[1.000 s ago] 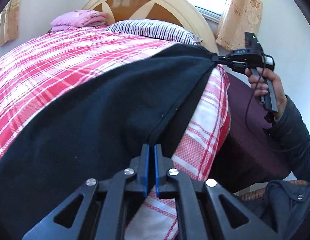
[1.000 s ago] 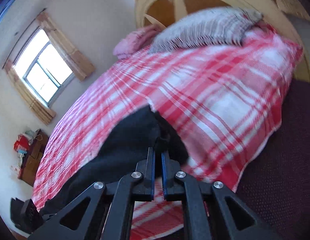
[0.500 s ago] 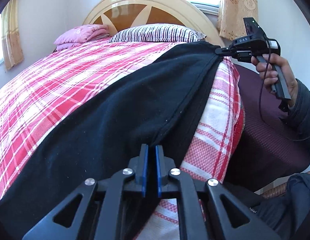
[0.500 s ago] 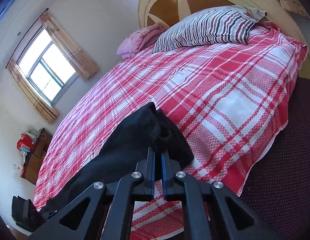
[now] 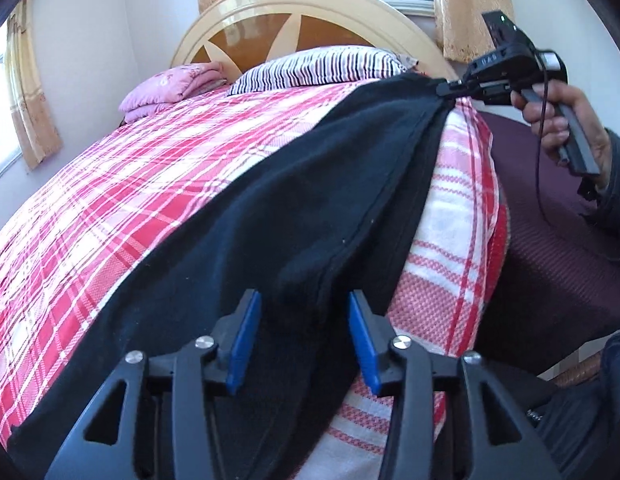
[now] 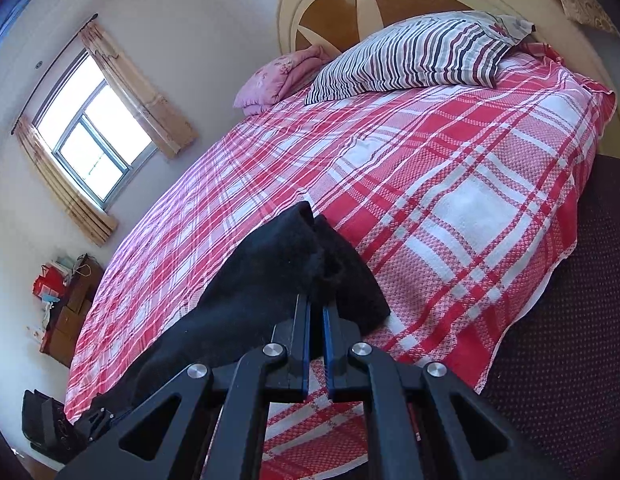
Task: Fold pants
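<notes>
Left claw (image 5: 302, 338): wide open, blue pads apart on both sides of the pants (image 5: 294, 216) — it holds nothing, the cloth only lies between the jaws.
Right claw (image 6: 315, 332): jaws almost together, pinching the far end of the pants; in the left view it (image 5: 449, 89) pulls that end tight near the pillow (image 5: 317, 66).
Pants: black, stretched long over the right part of the checked bed cover (image 5: 142, 184), from near the camera to the far right corner.
Risk one: only one end is held, so a pull from the right claw can drag the whole cloth along the bed and spoil the straight line.
Risk two: the right edge lies close to the side of the bed — the loose near end may slide down there.
Risk three: if the left claw closes now, it may take only the top layer, I think.
</notes>
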Tool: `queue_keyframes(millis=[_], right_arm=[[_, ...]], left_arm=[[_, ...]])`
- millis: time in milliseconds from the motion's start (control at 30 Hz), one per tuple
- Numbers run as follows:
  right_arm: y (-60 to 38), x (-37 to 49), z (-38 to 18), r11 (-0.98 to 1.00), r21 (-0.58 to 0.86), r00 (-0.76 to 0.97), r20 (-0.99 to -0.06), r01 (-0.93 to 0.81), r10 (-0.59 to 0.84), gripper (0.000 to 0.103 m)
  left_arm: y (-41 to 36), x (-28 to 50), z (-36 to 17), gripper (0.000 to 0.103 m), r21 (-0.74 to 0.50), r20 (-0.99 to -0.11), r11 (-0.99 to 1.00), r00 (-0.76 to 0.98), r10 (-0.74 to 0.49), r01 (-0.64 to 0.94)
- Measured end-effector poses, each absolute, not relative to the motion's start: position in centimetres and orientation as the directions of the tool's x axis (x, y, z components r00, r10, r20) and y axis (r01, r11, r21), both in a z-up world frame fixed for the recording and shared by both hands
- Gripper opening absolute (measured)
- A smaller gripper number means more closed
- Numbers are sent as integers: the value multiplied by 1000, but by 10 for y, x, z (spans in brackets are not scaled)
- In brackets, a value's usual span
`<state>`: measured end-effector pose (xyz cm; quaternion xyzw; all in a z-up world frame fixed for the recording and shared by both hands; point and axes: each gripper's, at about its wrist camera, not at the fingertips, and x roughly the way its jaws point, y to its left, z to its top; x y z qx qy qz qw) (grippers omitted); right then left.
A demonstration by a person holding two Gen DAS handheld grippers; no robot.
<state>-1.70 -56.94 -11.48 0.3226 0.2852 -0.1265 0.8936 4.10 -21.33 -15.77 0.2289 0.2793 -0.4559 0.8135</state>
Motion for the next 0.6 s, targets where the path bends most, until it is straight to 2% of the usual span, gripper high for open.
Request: queue_keyframes(millis=[67, 100, 133, 167, 233, 400, 600], right_arm=[[-568, -16, -115, 764, 499, 805, -591, 409, -44, 5], [-567, -15, -116, 766, 496, 804, -592, 409, -46, 5], [-565, -15, -116, 770, 491, 805, -592, 407, -48, 5], [-565, -15, -115, 772, 489, 807, -588, 406, -52, 5], [-563, -16, -112, 771, 494, 815, -576, 401, -54, 5], [-564, -25, -97, 787, 498, 840, -540, 365, -48, 5], [-568, -29, -90, 793, 466, 816, -575, 392, -66, 5]], left_arm=[[-217, 41, -159, 47, 138, -664, 469, 432, -610, 873], [-217, 43, -158, 41, 135, -662, 470, 432, -612, 872], [-217, 45, -158, 20, 126, -665, 474, 428, -611, 872], [-216, 48, -157, 12, 113, -673, 479, 422, -607, 870], [-209, 48, -151, 7, 105, -657, 492, 432, -618, 864], [-197, 37, -130, 7, 83, -618, 477, 420, -664, 875], [-208, 30, -145, 7, 42, -673, 419, 336, -659, 907]])
